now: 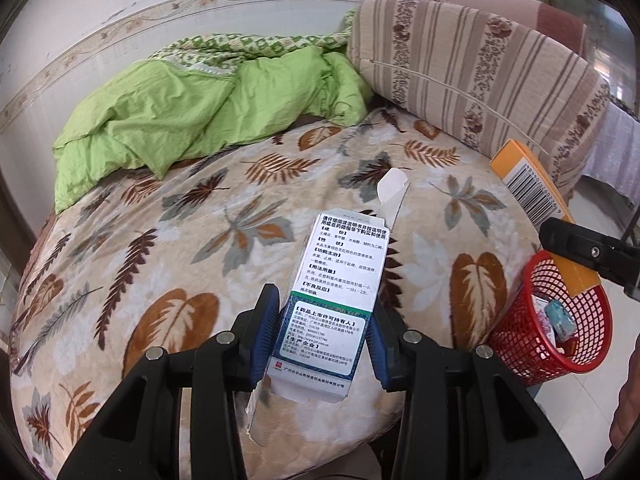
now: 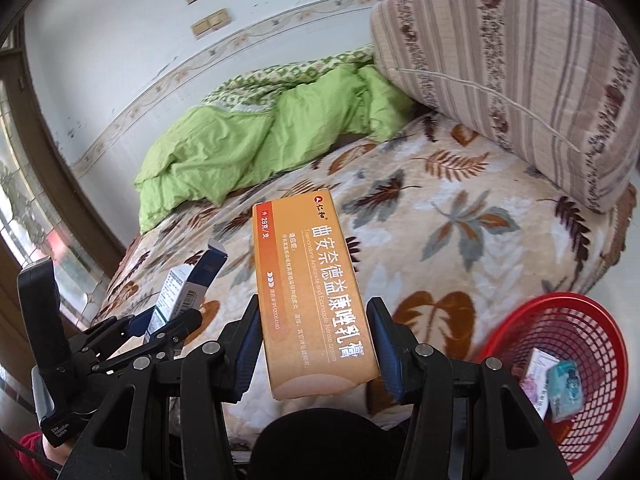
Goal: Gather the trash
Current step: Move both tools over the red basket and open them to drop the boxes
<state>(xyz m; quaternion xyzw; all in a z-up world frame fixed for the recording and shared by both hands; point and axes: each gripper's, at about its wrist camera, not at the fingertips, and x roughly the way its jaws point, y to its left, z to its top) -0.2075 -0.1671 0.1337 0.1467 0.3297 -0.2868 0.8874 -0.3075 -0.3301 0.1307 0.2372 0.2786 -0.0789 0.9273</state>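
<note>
My left gripper (image 1: 326, 332) is shut on a white and green medicine box (image 1: 340, 280) with its top flap open, held above the leaf-patterned bed. My right gripper (image 2: 314, 344) is shut on a long orange ointment box (image 2: 310, 280). In the left wrist view that orange box (image 1: 528, 184) hangs above the red mesh basket (image 1: 520, 344) at the right. In the right wrist view the left gripper (image 2: 160, 328) with its white box (image 2: 176, 296) is at the lower left. The red basket (image 2: 592, 328) stands on the floor at the lower right and holds a few small packets (image 2: 564, 384).
A crumpled green quilt (image 1: 192, 116) lies at the back of the bed (image 1: 200, 240) by the wall. A striped floral cushion (image 1: 480, 76) leans at the right. White tiled floor (image 1: 568, 400) lies beside the basket. A window frame (image 2: 24, 184) runs along the left.
</note>
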